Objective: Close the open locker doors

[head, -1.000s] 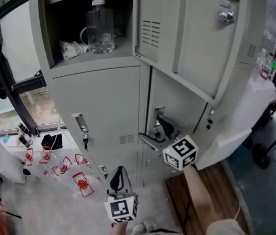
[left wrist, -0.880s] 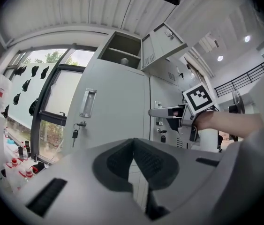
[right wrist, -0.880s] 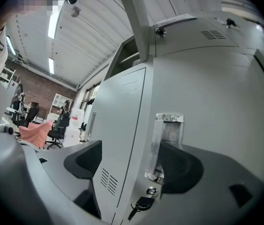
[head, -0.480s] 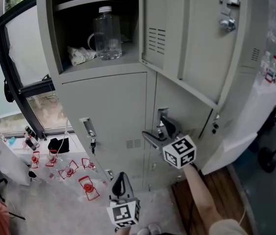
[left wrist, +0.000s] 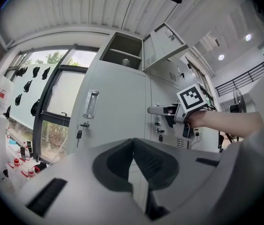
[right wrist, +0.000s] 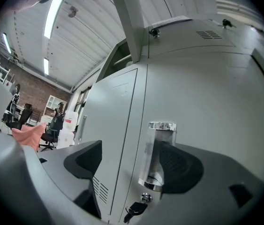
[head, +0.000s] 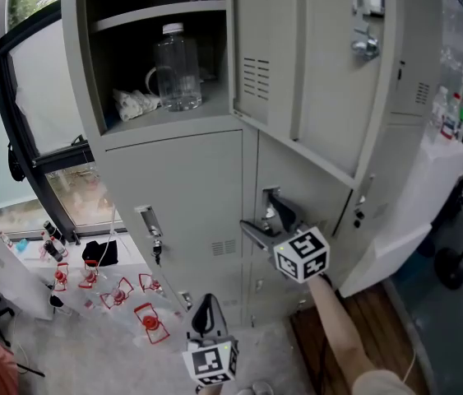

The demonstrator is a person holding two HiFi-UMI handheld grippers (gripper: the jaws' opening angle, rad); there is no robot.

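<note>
Both sets of jaws face locker doors (head: 178, 192) painted light grey. Note the black-and-white square patterns on the left marker cube (head: 210, 362) and the right marker cube (head: 302, 254). The pads (right wrist: 181, 168) are dark grey. Between the right gripper's (right wrist: 132, 165) jaws you see a bright chrome handle (right wrist: 154, 156), and below it a black key (right wrist: 134, 211). High above the jaws, the bottle (head: 176, 66) is clear with a white cap.

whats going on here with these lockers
A person with a claw in each hand is working at a bank of lockers. The right claw is open at the handle of a lower door. The left claw hangs low, shut and empty. An upper door stands open, with a bottle inside.
</note>
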